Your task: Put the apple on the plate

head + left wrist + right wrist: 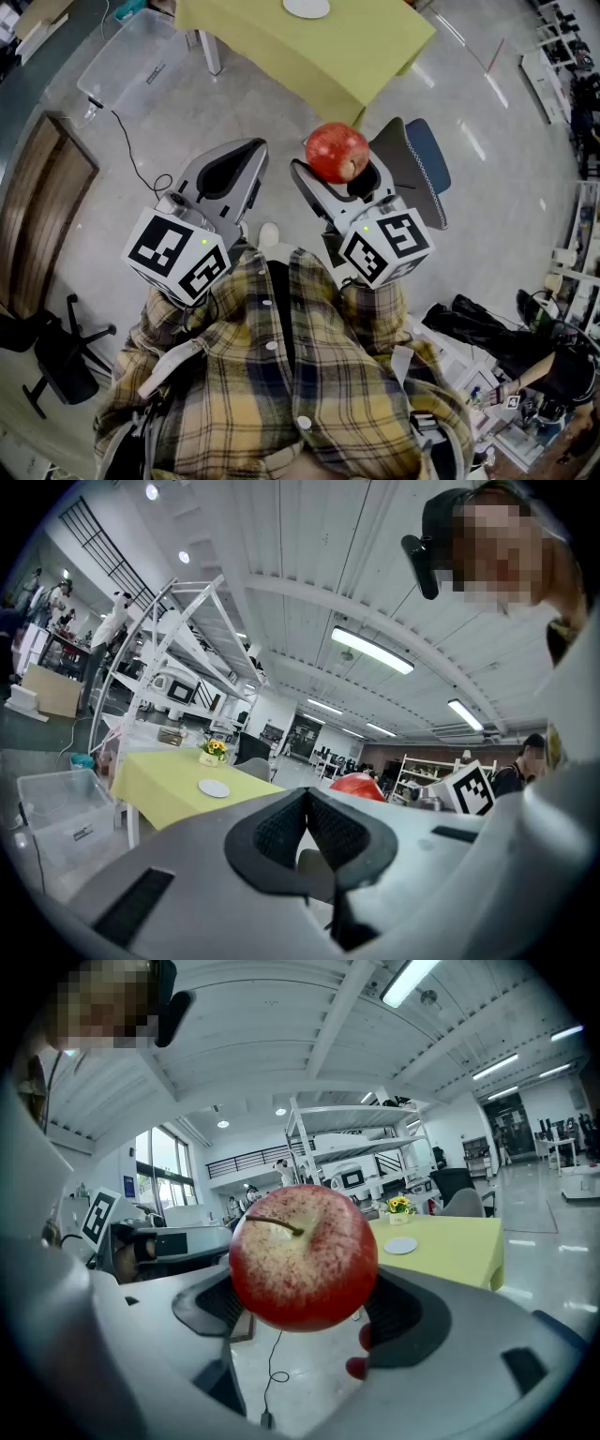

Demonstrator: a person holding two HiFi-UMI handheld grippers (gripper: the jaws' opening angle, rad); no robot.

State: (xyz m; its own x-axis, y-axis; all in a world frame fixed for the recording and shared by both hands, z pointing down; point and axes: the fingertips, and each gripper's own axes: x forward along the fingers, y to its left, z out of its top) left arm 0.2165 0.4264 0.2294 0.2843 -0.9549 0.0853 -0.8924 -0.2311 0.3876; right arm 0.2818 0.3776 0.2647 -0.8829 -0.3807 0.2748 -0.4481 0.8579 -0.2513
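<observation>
A red apple (337, 151) sits between the jaws of my right gripper (339, 167), which is shut on it and held in front of my chest. In the right gripper view the apple (303, 1255) fills the middle, stem up, with the pads (405, 1309) pressed on both sides. The white plate (307, 7) lies on a table with a yellow-green cloth (309, 47), far ahead. The plate (400, 1245) shows small beyond the apple. My left gripper (251, 152) is level beside the right one, its pads (307, 810) together on nothing.
A clear plastic bin (141, 56) stands on the floor left of the table, with a black cable (141, 167) trailing from it. A blue-seated chair (424, 157) is under my right gripper. A black office chair (52, 352) is at the lower left. A flower pot (400, 1207) stands on the table.
</observation>
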